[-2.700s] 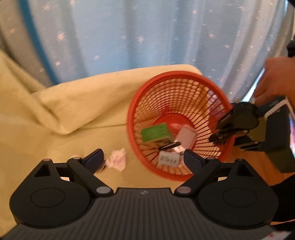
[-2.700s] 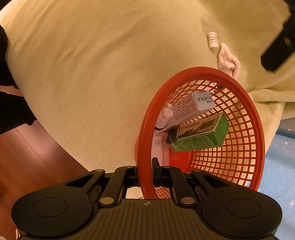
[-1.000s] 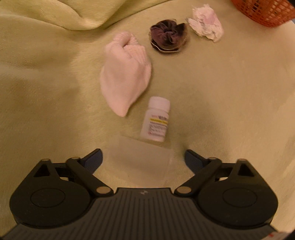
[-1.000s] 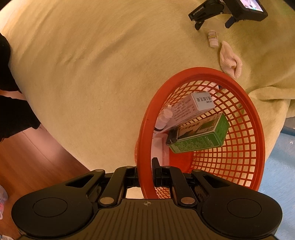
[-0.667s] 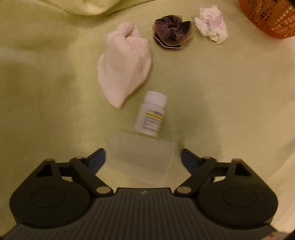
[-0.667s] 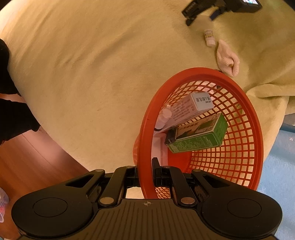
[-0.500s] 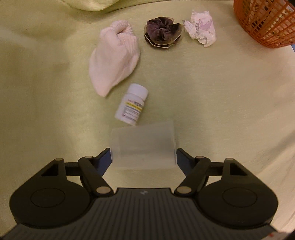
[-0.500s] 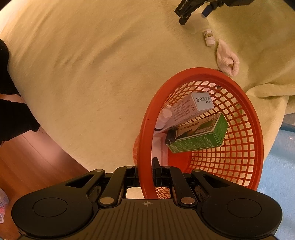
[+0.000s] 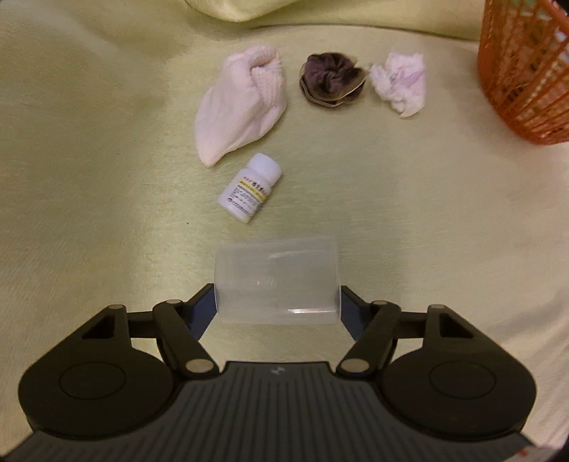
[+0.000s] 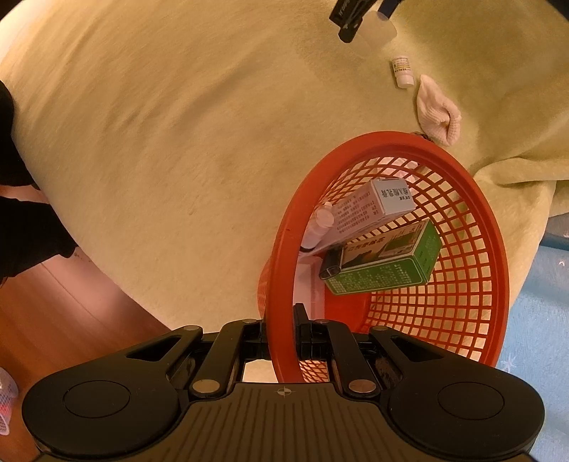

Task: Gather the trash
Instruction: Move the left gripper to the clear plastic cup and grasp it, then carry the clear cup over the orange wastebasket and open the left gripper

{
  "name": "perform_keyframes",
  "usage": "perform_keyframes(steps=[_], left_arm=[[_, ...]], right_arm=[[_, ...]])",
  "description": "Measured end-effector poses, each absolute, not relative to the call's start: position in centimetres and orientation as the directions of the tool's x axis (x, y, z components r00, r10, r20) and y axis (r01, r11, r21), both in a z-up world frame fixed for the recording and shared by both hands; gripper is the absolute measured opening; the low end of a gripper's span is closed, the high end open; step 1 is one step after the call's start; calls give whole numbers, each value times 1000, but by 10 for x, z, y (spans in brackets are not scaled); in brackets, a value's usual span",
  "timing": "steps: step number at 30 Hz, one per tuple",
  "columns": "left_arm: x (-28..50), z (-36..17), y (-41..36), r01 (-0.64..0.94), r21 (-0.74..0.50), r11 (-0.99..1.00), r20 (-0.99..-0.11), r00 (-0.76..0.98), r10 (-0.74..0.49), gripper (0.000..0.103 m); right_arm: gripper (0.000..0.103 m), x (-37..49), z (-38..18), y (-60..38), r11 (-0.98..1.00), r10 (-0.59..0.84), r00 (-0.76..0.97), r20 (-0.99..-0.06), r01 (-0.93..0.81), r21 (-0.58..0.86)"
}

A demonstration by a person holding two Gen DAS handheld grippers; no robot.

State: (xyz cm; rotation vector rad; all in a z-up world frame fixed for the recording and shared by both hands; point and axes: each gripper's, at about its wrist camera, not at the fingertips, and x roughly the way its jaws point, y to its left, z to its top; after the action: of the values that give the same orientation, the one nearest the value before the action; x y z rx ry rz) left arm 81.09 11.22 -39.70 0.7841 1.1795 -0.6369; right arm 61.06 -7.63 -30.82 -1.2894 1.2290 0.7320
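Cup of clear, frosted plastic sits sideways between the fingers of the left gripper, whose jaws have just been closing and now press on its two ends; it is carried above the yellow-green blanket. In the right wrist view the same cup shows at the top edge, in that gripper's black fingers.

Just beyond the cup, a small white pill bottle lies on its side on the blanket. Past it lie a rolled white sock, a dark scrunchie and a crumpled tissue, in a row from left to right, the tissue nearest the orange mesh basket.

The right gripper is pinched tight on the basket's rim, one finger on either side of the wall. Inside the basket lie a green carton, a white carton and a small dropper bottle.
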Motion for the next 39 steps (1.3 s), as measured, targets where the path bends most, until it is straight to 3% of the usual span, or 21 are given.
perform_keyframes(steps=[22, 39], left_arm=[[722, -243, 63, 872, 132, 471, -906, 299, -300, 68], [727, -198, -9, 961, 67, 269, -859, 193, -474, 68]], right_arm=[[5, 605, -310, -73, 179, -246, 277, -929, -929, -325], [5, 599, -310, -73, 173, -245, 286, -927, -928, -331]])
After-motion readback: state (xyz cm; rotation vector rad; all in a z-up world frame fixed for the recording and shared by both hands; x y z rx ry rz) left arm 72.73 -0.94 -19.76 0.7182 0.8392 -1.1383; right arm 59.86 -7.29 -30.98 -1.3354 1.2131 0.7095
